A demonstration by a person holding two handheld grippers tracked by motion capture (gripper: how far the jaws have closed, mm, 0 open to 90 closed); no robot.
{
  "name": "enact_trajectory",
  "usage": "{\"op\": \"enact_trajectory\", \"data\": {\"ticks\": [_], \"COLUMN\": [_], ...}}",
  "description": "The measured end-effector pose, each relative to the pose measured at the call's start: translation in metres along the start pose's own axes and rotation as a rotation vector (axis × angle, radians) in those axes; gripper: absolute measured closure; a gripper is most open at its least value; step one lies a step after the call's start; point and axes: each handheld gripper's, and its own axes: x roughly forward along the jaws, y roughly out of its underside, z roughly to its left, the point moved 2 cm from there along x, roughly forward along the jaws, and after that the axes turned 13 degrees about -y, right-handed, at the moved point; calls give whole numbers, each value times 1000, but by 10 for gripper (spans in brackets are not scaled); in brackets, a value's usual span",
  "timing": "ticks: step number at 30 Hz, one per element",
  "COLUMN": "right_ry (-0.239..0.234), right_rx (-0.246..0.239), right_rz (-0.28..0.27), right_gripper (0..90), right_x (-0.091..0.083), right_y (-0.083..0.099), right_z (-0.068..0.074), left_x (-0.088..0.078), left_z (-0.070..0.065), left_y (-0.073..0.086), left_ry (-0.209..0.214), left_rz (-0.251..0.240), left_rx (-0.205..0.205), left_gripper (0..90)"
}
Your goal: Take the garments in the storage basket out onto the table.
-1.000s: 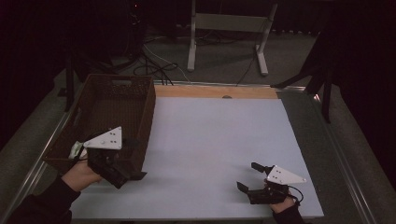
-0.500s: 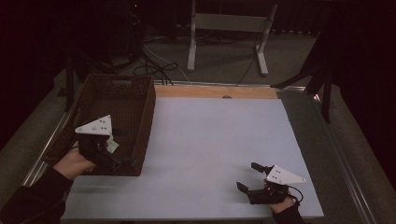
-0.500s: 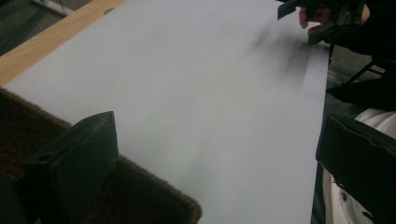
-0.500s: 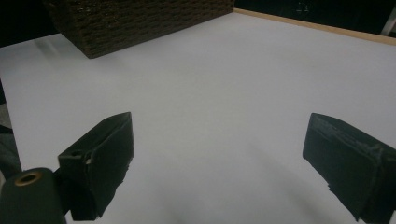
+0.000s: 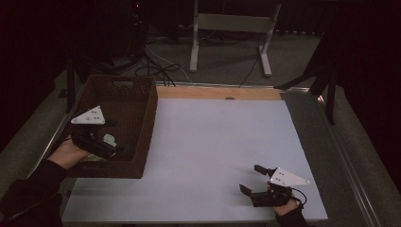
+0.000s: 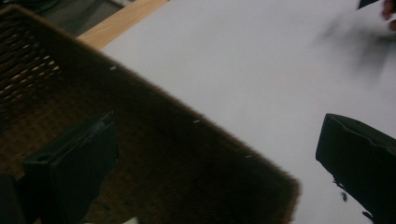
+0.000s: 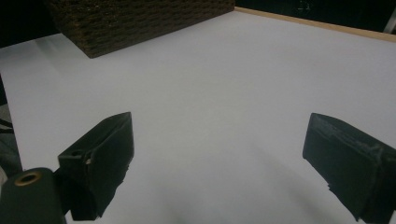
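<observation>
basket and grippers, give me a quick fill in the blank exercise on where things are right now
1. The left gripper is held over the woven ____ at the table's left side.
2. The right gripper sits low over the white table with its jaws ____.
3. The basket is dark ____ in colour.
4. In the left gripper view, one jaw is over the basket and the other over the ____ table top.

Missing words: basket; open; brown; white

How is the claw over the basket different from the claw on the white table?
The left black two-jaw claw hangs above the brown woven basket; the right black two-jaw claw sits low on the white tabletop. The left points into the basket, the right across bare table. Both are open and empty.
</observation>
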Motion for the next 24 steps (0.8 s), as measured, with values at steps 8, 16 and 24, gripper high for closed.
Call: {"op": "enact_trajectory", "data": {"ticks": [8, 16, 24], "right_ry": [-2, -4, -3], "right_rx": [5, 8, 6], "right_rz": [0, 5, 4], "right_gripper": [94, 94, 94], "right_x": [0, 2, 2], "right_y": [0, 1, 1], "right_z": [-1, -1, -1], "left_x": [9, 20, 40], "left_z": [20, 40, 57], "left_y": [16, 28, 49], "left_ry": [-14, -26, -69], "left_rz": [61, 92, 203], "left_rx": [-21, -42, -66], "left_gripper": [0, 0, 0]}}
